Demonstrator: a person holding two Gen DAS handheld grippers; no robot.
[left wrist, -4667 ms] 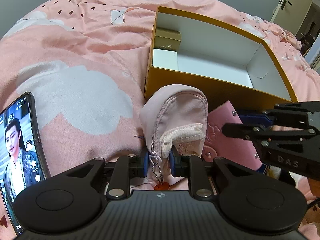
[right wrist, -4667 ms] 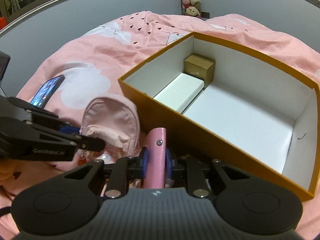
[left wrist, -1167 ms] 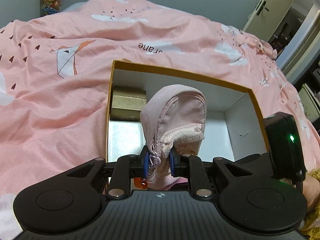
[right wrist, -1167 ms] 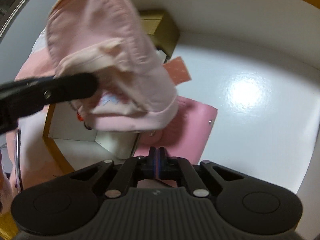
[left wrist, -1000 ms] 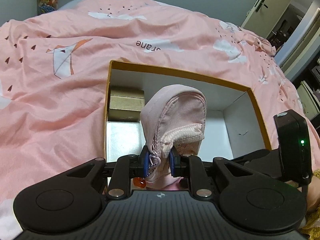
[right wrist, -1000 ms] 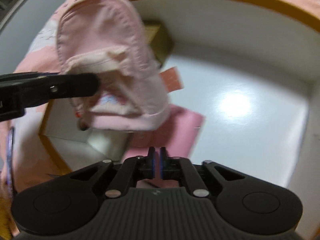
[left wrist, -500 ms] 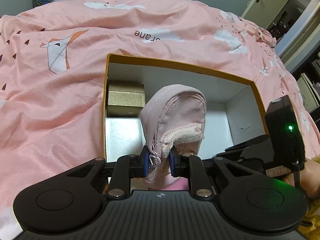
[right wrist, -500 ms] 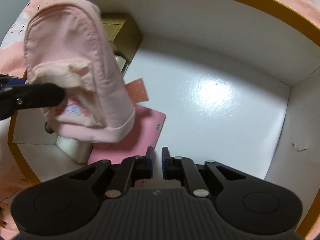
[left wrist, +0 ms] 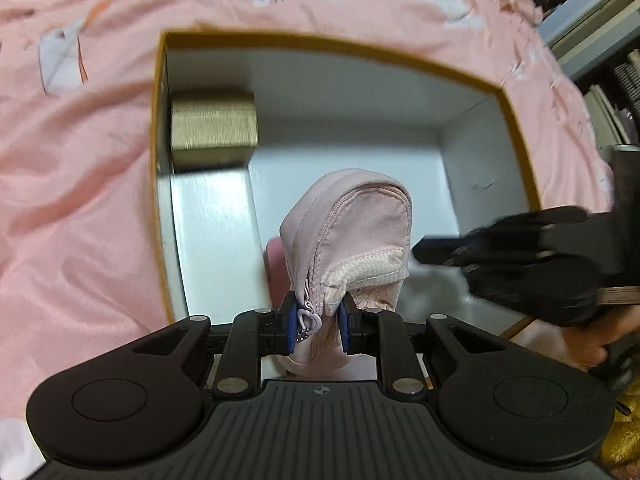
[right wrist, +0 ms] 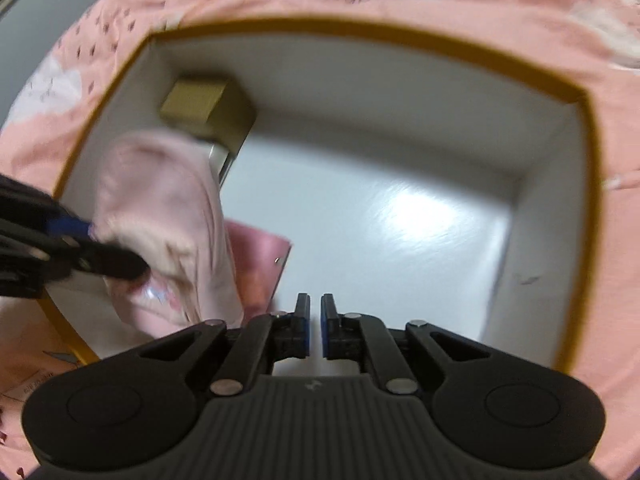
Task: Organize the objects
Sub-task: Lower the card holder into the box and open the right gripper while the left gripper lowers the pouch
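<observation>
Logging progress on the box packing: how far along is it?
Done: pink wallet lies in the orange box beside the gold box; right gripper is empty. In hand: left gripper holds the pink pouch over the box. Left: releasing it.

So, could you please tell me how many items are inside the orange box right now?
3 on its floor: a gold box in the far left corner, a white box in front of it, a pink wallet beside that. The pink pouch is held above; it may hide more.
</observation>
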